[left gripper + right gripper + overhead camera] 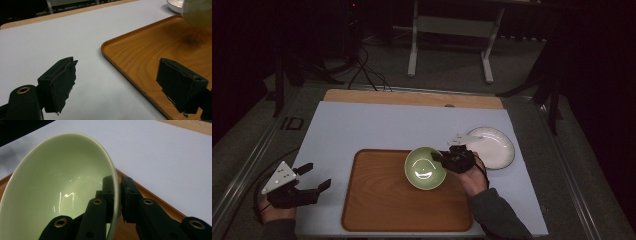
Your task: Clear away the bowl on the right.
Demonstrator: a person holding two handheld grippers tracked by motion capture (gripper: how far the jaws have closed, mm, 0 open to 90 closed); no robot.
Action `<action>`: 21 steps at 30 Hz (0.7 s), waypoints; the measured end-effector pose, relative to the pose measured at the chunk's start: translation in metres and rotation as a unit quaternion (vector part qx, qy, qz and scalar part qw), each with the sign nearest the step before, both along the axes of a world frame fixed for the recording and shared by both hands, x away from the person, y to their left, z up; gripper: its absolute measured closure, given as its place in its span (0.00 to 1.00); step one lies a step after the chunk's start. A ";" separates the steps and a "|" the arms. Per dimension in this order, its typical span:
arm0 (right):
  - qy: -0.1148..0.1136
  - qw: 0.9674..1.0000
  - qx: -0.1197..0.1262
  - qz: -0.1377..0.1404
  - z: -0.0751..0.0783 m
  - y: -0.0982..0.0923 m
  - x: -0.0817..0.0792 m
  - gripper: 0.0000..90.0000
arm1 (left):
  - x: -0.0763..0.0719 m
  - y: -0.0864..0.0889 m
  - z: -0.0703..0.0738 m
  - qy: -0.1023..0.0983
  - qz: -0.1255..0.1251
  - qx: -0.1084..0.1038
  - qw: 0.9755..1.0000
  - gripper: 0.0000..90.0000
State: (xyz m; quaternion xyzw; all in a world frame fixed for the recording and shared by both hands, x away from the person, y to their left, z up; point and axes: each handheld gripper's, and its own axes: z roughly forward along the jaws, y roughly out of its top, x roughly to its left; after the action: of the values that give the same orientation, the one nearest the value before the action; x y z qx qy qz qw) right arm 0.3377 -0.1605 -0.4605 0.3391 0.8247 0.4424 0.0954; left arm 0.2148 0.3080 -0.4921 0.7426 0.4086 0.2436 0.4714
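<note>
A pale green bowl [425, 168] hangs above the far right part of a wooden tray [382, 200]. My right gripper [443, 158] is shut on the bowl's right rim; in the right gripper view one jaw is inside the green bowl [50, 195] and the other outside its wall, with the right gripper [118, 192] clamping the rim. The bowl's underside [198, 12] casts a shadow on the tray [150, 57]. My left gripper [314, 177] is open over the white mat left of the tray, its jaws wide apart around nothing, as the left gripper [115, 82] shows.
A white plate [494, 146] lies on the mat right of the tray, just behind my right hand. The pale mat [372, 125] covers a wooden table [412, 97]. Beyond the table stand a white frame and cables on a dark floor.
</note>
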 end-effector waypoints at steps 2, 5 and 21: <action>0.001 1.000 -0.001 0.003 -0.001 0.001 -0.001 0.91 | 0.000 0.000 0.000 0.000 0.000 0.000 1.000 0.18; 0.005 1.000 0.000 0.008 -0.002 0.003 -0.002 0.91 | 0.000 0.000 0.000 0.000 0.000 0.000 1.000 0.18; 0.010 1.000 -0.007 0.023 -0.011 0.014 -0.007 0.91 | 0.000 0.000 0.000 0.000 0.000 -0.001 1.000 0.18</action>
State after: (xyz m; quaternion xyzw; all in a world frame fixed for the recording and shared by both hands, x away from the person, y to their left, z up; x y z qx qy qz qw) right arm 0.3305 -0.1465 -0.4714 0.3237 0.8363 0.4353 0.0796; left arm 0.2146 0.3082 -0.4919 0.7422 0.4086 0.2437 0.4719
